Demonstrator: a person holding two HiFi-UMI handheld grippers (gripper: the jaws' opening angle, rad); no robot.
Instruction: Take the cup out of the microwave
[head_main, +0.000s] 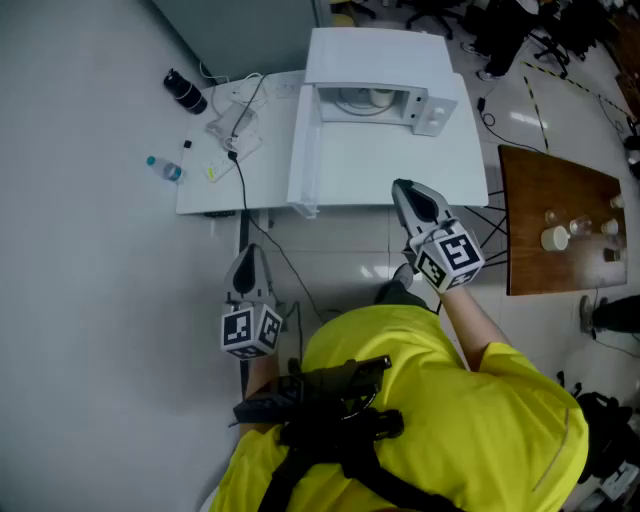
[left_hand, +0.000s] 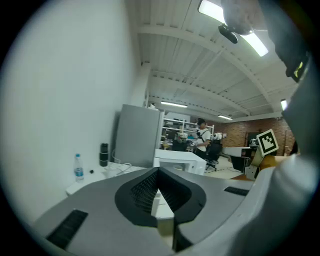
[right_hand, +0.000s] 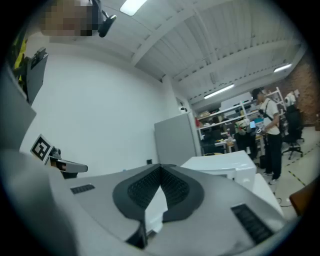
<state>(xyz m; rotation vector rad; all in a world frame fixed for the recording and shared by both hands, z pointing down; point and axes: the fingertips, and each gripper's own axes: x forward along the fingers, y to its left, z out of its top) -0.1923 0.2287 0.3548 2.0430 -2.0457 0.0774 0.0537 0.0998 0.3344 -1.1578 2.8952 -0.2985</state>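
Observation:
The white microwave (head_main: 380, 60) stands on a white table (head_main: 270, 180) with its door (head_main: 305, 150) swung open to the left. Inside, a pale cup (head_main: 381, 98) sits on the turntable. My right gripper (head_main: 400, 185) is shut and empty, level, just short of the table's near edge, below the oven opening. My left gripper (head_main: 247, 252) hangs lower and to the left, off the table, also shut with nothing in it. In the left gripper view the left gripper (left_hand: 159, 172) points at the microwave (left_hand: 180, 159). The right gripper (right_hand: 160, 170) faces the microwave (right_hand: 225, 162) too; the cup is hidden there.
A water bottle (head_main: 165, 168), a black cylinder (head_main: 186, 92) and cables (head_main: 235, 125) lie on the table's left part. A wooden table (head_main: 560, 220) with small cups stands at the right. A grey cabinet (left_hand: 137, 135) and a person (left_hand: 202, 135) are behind.

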